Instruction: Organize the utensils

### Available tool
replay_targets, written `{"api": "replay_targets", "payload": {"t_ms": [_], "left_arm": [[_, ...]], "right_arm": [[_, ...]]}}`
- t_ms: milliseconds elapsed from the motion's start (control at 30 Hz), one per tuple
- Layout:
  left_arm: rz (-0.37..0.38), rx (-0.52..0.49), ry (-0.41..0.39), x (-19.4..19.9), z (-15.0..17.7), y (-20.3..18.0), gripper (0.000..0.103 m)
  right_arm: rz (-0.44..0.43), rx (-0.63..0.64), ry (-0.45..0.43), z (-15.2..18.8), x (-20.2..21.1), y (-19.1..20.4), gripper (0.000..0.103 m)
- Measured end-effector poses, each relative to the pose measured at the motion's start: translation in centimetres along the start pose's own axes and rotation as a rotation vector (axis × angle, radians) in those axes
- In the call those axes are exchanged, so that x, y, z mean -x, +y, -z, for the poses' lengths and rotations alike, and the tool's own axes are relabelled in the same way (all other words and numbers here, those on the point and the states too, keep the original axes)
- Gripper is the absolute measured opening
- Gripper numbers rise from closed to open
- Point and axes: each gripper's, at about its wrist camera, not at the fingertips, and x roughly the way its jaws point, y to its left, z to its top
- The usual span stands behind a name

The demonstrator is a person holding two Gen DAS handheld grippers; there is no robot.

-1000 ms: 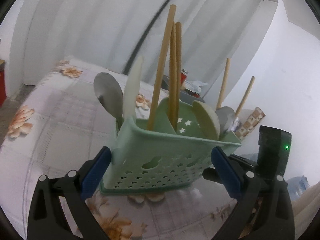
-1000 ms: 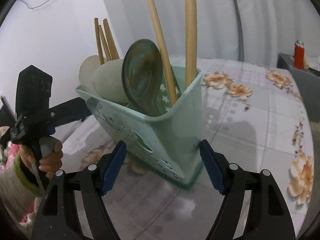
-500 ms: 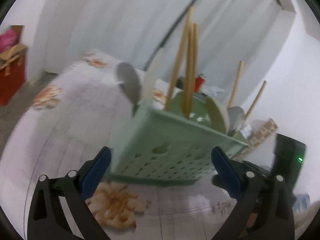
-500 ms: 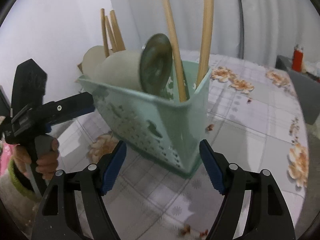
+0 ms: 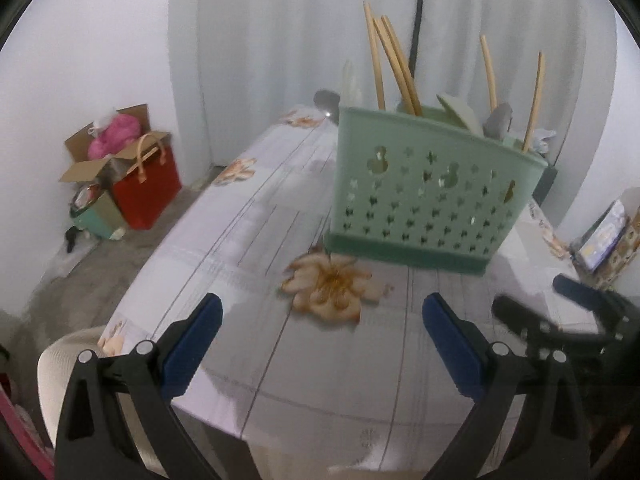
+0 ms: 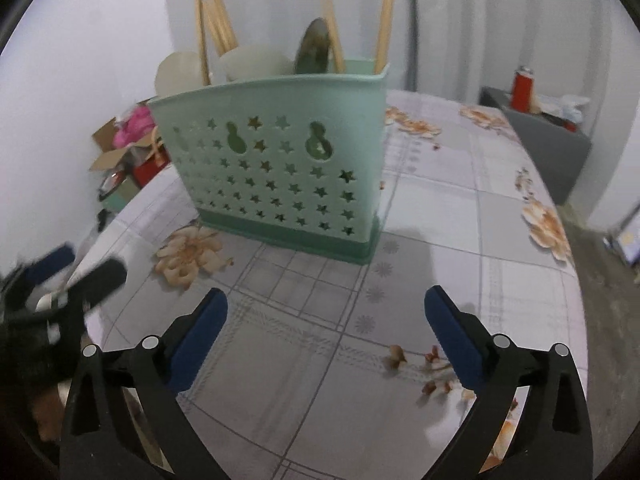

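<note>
In the left wrist view, the left gripper (image 5: 322, 332) stood spread wide at the bottom of the frame with nothing between its blue pads (image 5: 192, 344). The mint-green utensil caddy (image 5: 430, 196) stood upright on the flowered tablecloth (image 5: 248, 248), upper right of centre and well apart from the gripper. Wooden handles (image 5: 394, 66), a pale spatula blade (image 5: 460, 114) and a grey spoon (image 5: 498, 122) rose from its compartments. A red bag (image 5: 146, 188) and an open cardboard box (image 5: 100, 160) sat on the floor at the left. The other gripper showed blurred at the right edge.

In the right wrist view, the right gripper (image 6: 326, 330) was released, its jaws just having been opening, with only tablecloth (image 6: 440, 200) between them. The caddy (image 6: 280, 164) stood upright in the upper centre, clear of the pads, holding wooden handles (image 6: 382, 20), a pale spatula (image 6: 178, 74) and a metal spoon (image 6: 316, 52). A red canister (image 6: 524, 88) sat on a grey unit (image 6: 548, 148) at the upper right.
</note>
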Motion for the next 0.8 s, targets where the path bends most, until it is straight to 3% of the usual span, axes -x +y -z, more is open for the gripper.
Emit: {"api": "replay_targets", "payload": {"t_ms": [133, 233, 433, 800], "left_arm": [[-0.085, 0.006, -0.004, 0.4, 0.8, 0.2, 0.097], [-0.157, -0.03, -0.002, 0.8, 0.9, 0.0, 0.097], [-0.229, -0.021, -0.011, 0.5, 0.6, 1.0, 0.097], [-0.269, 0.001, 0.009, -0.3, 0.6, 2.1, 0.097]], "right_arm": [[0.109, -0.008, -0.041, -0.1, 0.5, 0.1, 0.095], [0.145, -0.021, -0.046, -0.2, 0.6, 0.0, 0.095], [0.199, -0.011, -0.041, 0.2, 0.4, 0.4, 0.095], [0.221, -0.033, -0.032, 0.1, -0.1, -0.3, 0.095]]}}
